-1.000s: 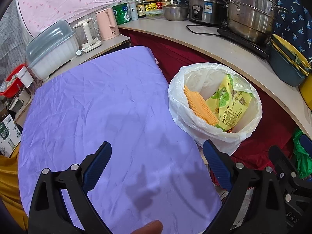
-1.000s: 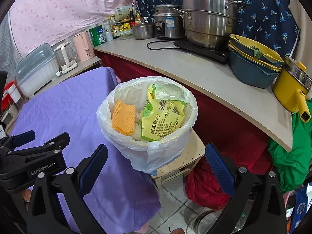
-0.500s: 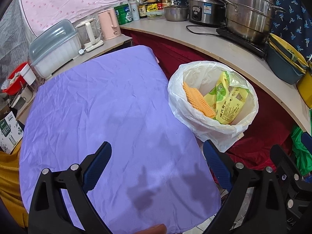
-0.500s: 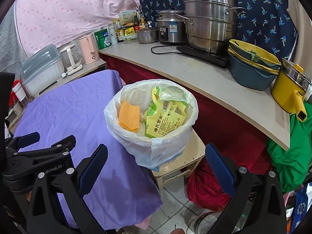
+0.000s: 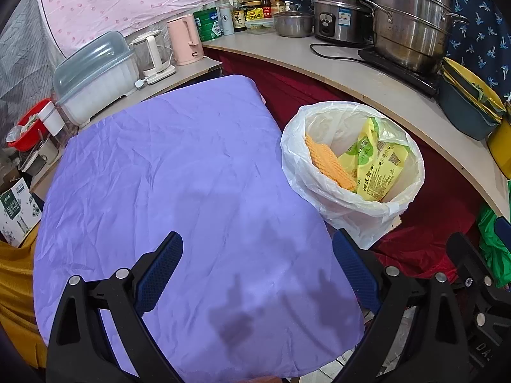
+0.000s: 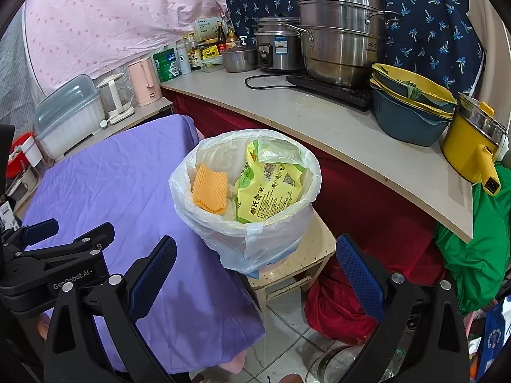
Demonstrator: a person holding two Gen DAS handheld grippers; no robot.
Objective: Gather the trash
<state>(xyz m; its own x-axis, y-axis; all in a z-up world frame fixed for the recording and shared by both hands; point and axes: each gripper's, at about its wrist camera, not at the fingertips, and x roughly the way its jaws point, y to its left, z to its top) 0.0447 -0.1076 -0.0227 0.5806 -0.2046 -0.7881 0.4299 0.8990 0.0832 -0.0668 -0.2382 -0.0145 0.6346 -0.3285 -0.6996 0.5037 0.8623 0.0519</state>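
Observation:
A bin lined with a white plastic bag (image 5: pixel 322 188) (image 6: pixel 255 242) stands on a small stool (image 6: pixel 306 255) beside the purple-covered table (image 5: pixel 179 172) (image 6: pixel 105 185). Inside it lie an orange foam net (image 5: pixel 330 166) (image 6: pixel 209 190) and a yellow-green snack packet (image 5: pixel 375 172) (image 6: pixel 266 198). My left gripper (image 5: pixel 257 271) hangs open over the near end of the table with nothing between its fingers. My right gripper (image 6: pixel 255 274) is open and empty, held above the floor in front of the bin. The left gripper's black body (image 6: pixel 54 268) shows at the left of the right wrist view.
A curved counter (image 6: pixel 335 134) behind the bin carries steel pots (image 6: pixel 341 41), a rice cooker (image 6: pixel 278 48), stacked bowls (image 6: pixel 412 108) and a yellow pot (image 6: pixel 472 146). A pink kettle (image 5: pixel 185 40) and dish box (image 5: pixel 92 76) sit beyond the table. Green cloth (image 6: pixel 476 245) hangs at right.
Both grippers have drawn back and up, so the table and bin look farther away. Both stay open and empty. The trash in the bin has not moved.

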